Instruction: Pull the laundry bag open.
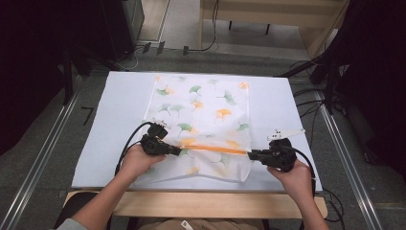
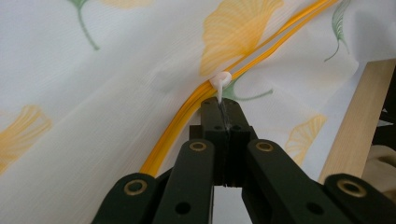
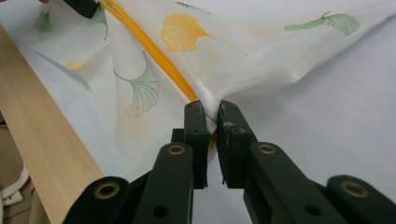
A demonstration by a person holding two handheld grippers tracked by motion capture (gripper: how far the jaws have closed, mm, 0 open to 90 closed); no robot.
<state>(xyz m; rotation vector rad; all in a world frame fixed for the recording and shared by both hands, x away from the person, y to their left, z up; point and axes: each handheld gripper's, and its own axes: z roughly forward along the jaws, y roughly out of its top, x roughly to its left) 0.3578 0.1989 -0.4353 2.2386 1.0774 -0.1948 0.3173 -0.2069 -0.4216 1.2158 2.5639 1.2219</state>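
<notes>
A white mesh bag (image 1: pixel 201 110) printed with green and orange ginkgo leaves lies flat on the white table cover (image 1: pixel 119 105). An orange zipper (image 1: pixel 215 149) runs across its near part. My left gripper (image 1: pixel 179 151) is at the zipper's left end, shut on the white zipper pull (image 2: pixel 220 81); the jaws of the left gripper (image 2: pixel 223 105) are pressed together on its tab. My right gripper (image 1: pixel 250 154) is at the zipper's right end, and my right gripper (image 3: pixel 211 109) is shut on the bag's edge where the orange zipper (image 3: pixel 154 51) ends. The fabric (image 3: pixel 243 56) is lifted slightly there.
The wooden table edge (image 1: pixel 215 203) runs along the near side, close behind both hands. Metal rails (image 1: pixel 43 158) flank the table. Cables and dark stands (image 1: pixel 330 81) sit on the floor at the right and back.
</notes>
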